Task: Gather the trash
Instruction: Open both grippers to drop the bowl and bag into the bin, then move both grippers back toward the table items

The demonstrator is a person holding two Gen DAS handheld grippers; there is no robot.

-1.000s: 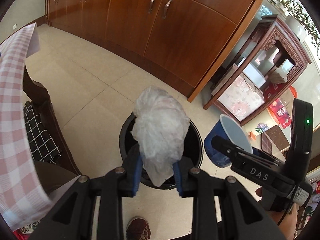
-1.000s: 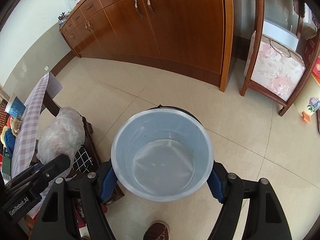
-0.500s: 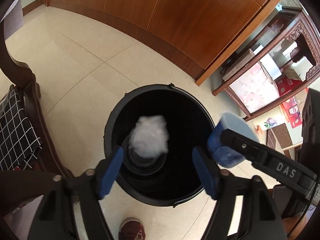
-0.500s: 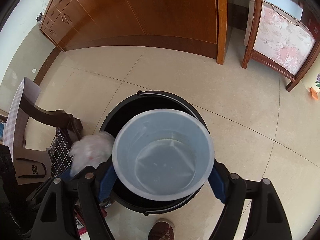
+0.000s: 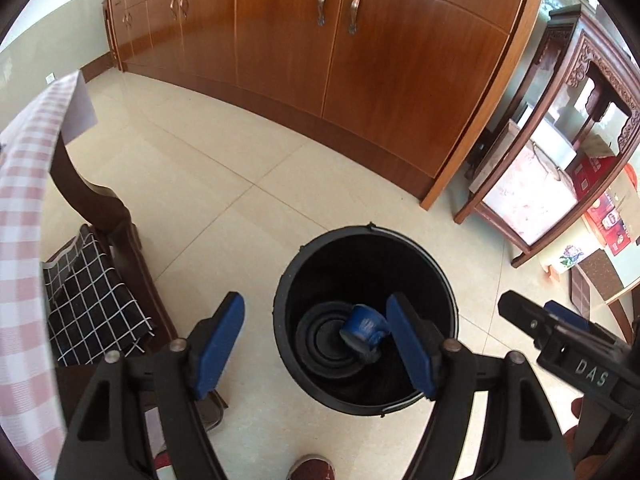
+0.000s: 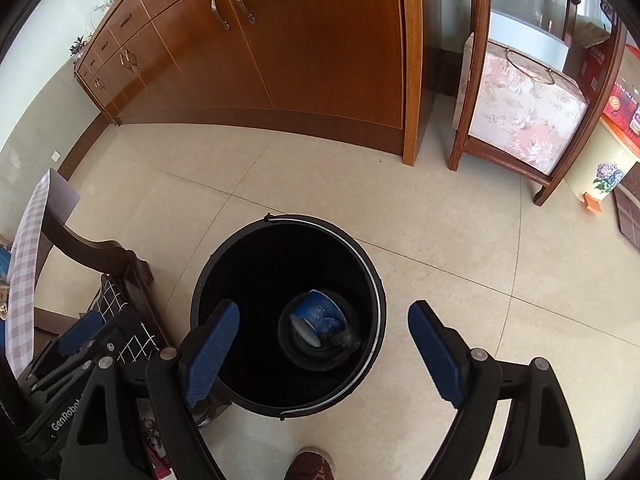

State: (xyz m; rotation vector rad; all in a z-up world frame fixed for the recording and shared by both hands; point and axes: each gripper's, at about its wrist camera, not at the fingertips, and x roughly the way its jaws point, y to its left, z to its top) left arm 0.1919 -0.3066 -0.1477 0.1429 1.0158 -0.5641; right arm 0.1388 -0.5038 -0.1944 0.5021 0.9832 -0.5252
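With my left gripper [image 5: 316, 340] gaping empty and my right gripper [image 6: 324, 350], jaws just widened, holding nothing, I judged this load done, since the blue paper cup [image 6: 318, 318] lay inside the round black plastic bin [image 6: 224, 256].

The left tool [image 5: 316, 344] has black plastic arms with triangular cut-outs, silver screws at the pivots and blue textured pads [image 5: 218, 344] on its fingers. The right tool [image 6: 326, 356] is built alike, with white "DAS" lettering on its side in the left view. A dark red shoe [image 6: 310, 465] shows below
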